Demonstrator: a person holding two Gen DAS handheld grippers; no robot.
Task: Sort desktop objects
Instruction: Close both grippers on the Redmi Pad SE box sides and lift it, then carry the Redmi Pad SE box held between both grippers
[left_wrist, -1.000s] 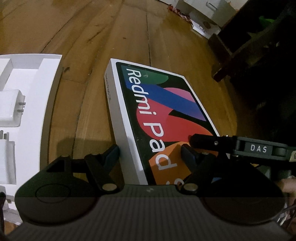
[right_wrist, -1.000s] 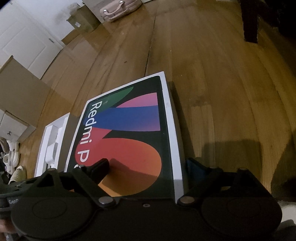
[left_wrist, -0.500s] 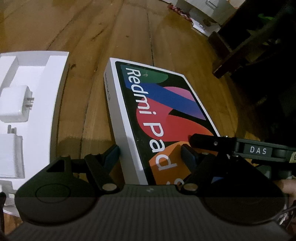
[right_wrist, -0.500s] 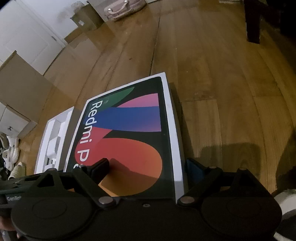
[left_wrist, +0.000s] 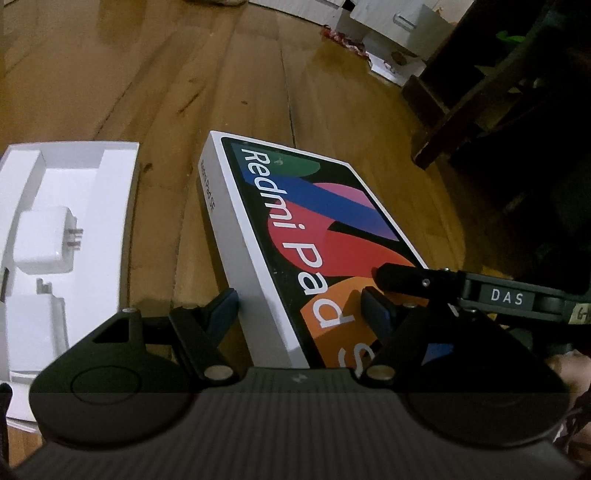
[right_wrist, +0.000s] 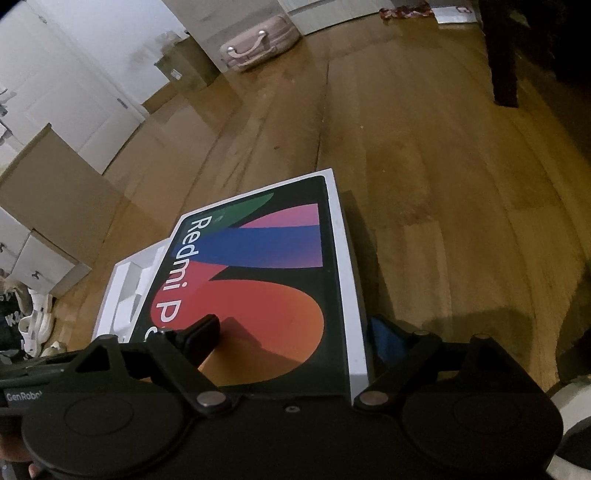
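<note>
A Redmi Pad box (left_wrist: 317, 236) with a colourful lid hangs tilted over the wooden floor, held at its near end. My left gripper (left_wrist: 303, 306) is shut on its left near corner, one blue pad against the white side and the other finger on the lid. My right gripper (right_wrist: 295, 332) straddles the right near corner of the box (right_wrist: 266, 280). Its jaws are closing, the left finger lying on the lid and the blue pad a thin gap off the white edge. That finger (left_wrist: 402, 277) also shows in the left wrist view.
A white inner tray (left_wrist: 110, 177) holding a white charger (left_wrist: 48, 243) lies on the floor left of the box, partly under it (right_wrist: 125, 280). Dark furniture legs (left_wrist: 461, 122) stand at the right. Cardboard boxes (right_wrist: 55, 206), a pink case (right_wrist: 258, 44) and shoes (right_wrist: 33, 321) lie farther off.
The box has risen a little with the left gripper, and the tray has slid right and down in that view. The right gripper's blue pad has come closer to the box's edge.
</note>
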